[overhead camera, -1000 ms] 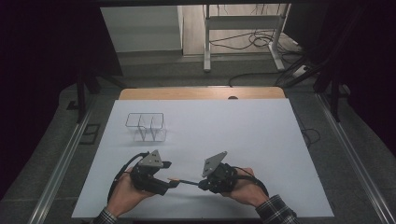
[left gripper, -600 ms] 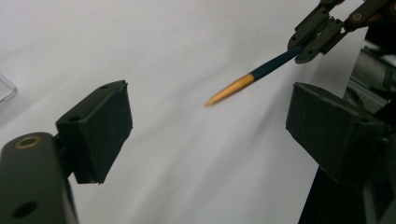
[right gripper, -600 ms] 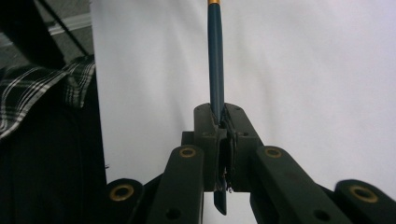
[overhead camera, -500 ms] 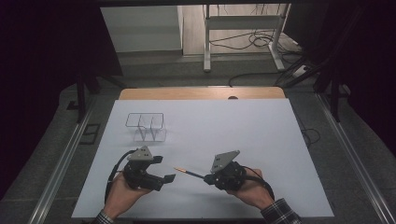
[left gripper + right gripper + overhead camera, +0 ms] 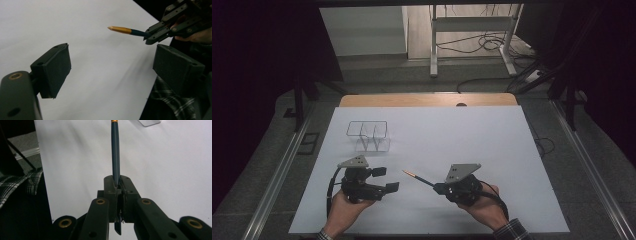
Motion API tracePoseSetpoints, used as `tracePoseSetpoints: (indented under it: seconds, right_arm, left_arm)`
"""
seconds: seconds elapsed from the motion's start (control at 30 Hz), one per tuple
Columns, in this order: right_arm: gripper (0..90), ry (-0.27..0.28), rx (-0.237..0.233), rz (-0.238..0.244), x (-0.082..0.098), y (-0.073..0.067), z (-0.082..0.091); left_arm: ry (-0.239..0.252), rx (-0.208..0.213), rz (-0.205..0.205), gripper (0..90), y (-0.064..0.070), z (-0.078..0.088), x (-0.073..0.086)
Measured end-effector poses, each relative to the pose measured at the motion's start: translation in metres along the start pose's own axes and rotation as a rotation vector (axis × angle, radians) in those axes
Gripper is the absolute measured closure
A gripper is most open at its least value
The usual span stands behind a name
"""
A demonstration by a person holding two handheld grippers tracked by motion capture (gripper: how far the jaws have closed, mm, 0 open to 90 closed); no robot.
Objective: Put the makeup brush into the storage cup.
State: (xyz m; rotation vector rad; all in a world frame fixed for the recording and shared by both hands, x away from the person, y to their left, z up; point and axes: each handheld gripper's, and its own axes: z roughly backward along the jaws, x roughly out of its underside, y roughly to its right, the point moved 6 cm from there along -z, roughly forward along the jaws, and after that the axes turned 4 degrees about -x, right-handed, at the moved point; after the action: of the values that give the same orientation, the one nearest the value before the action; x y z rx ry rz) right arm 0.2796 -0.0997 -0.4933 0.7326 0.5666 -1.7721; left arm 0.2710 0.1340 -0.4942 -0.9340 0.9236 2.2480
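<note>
A dark blue pen with an orange-gold tip sticks out level from my right gripper, which is shut on its rear end. The tip points left toward my left gripper. In the right gripper view the pen runs straight up out of my right gripper, its pads pressed together on it. My left gripper stands open over the white sheet; its jaws have just been opening and nothing is between them. The left gripper view shows the pen beyond them, apart from the pads, held by the right gripper.
A clear, thin-framed holder with compartments stands on the white sheet behind the left gripper. A wooden table edge runs along the back. Metal rails flank the table, and a stand with cables is on the floor beyond.
The grippers have drawn apart. The right one has carried the pen to the right, out from the left gripper's jaws, which have let it go and opened wider.
</note>
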Motion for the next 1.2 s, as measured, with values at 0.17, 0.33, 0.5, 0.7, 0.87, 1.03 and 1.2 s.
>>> tracePoseSetpoints:
  seconds: [0.17,0.33,0.5,0.7,0.87,1.03,1.2]
  right_arm:
    - [84.3,0.031,0.026,-0.015,0.000,-0.005,0.002]
    - [84.3,0.044,0.043,-0.015,0.000,-0.009,0.002]
    - [84.2,0.077,0.064,-0.026,-0.001,-0.014,0.001]
    - [84.3,0.092,0.071,-0.036,-0.002,-0.018,-0.003]
    - [84.2,0.117,0.081,-0.050,-0.005,-0.020,-0.006]
    - [84.2,0.135,0.079,-0.047,-0.007,-0.023,-0.008]
    - [84.2,0.140,0.072,-0.041,-0.009,-0.026,-0.010]
  left_arm:
    - [0.021,0.046,0.044,15.1,0.004,-0.003,0.000]
    - [0.048,0.073,0.098,16.1,0.007,-0.007,0.001]
    - [0.080,0.113,0.140,20.5,0.010,-0.011,0.001]
    - [0.093,0.142,0.163,26.3,0.013,-0.017,0.000]
    - [0.111,0.184,0.201,36.5,0.016,-0.021,-0.001]
    - [0.125,0.210,0.238,43.3,0.015,-0.024,-0.001]
    - [0.129,0.239,0.263,48.9,0.014,-0.026,-0.002]
